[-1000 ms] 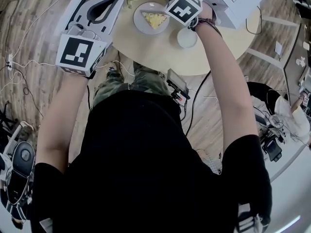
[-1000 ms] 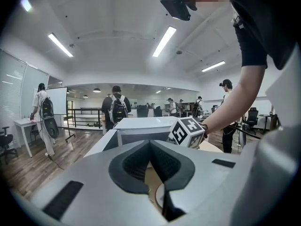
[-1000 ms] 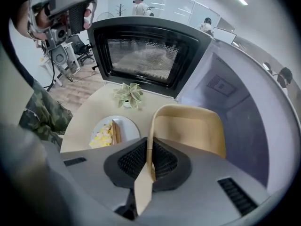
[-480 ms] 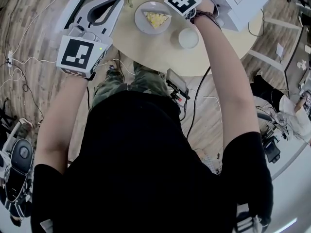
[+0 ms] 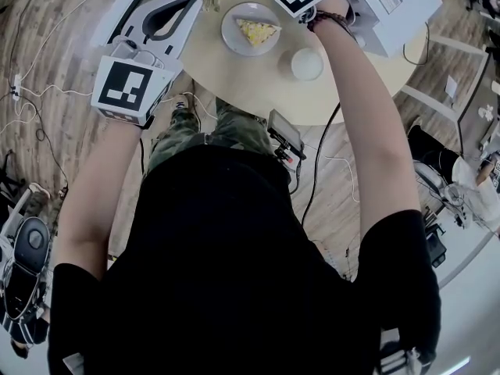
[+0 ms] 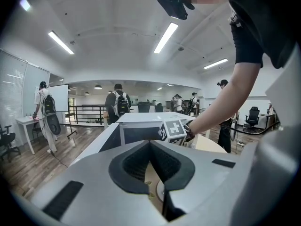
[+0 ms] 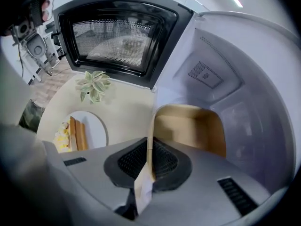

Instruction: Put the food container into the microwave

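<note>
Noted tan paper food container (image 7: 188, 126), open-topped with rounded corners, inside the white cavity of the microwave (image 7: 221, 65), its near left wall clamped thin between the jaws of the right gripper (image 7: 150, 147). Left of the cavity: dark mesh-window door (image 7: 117, 32) swung open, then on the round surface (image 5: 258, 92) a small leafy plant (image 7: 94, 86), a white plate (image 7: 94, 126) with yellow food (image 7: 63, 135), and a white cup (image 5: 307, 63) nearer. Left gripper (image 6: 151, 147) clenched on nothing, over the surface's left edge, well apart from the microwave.
</note>
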`<state>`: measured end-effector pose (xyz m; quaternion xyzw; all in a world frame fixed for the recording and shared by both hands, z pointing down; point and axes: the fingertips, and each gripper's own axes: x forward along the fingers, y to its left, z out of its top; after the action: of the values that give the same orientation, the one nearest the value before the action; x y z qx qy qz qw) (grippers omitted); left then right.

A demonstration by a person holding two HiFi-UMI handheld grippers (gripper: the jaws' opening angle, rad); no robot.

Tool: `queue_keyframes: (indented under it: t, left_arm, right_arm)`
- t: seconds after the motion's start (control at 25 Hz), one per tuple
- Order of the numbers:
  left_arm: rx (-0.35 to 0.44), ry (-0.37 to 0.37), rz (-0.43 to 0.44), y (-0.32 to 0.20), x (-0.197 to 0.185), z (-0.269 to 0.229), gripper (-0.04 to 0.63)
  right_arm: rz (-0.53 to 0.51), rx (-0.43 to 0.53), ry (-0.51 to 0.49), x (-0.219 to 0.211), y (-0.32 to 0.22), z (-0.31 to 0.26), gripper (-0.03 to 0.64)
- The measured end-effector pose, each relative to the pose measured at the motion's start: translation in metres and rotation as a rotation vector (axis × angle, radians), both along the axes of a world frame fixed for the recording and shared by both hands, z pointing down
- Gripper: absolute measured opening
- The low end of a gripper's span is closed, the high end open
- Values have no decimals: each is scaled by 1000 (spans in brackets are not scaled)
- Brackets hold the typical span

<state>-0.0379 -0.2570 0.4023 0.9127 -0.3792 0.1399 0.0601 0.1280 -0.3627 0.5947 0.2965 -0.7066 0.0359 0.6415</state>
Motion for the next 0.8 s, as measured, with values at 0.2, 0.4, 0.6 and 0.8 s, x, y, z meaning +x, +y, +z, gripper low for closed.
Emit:
queue_keyframes:
  t: [0.2,0.4,0.6,0.8]
  left_arm:
    - [-5,-11,-9,2,-6,0,19]
    - [-10,-11,-26,1,-10,1,18]
    - [-14,-13,-32,4,-11,3,20]
    - [-18,-19,-31,6,-10,4,18]
  right_arm:
    - [17,50,40,5,-9,2,33]
    - [51,86,53,12,-19,5,34]
    - [78,124,76,20,-29,9,33]
    - [93,155,88,25,-35,8,34]
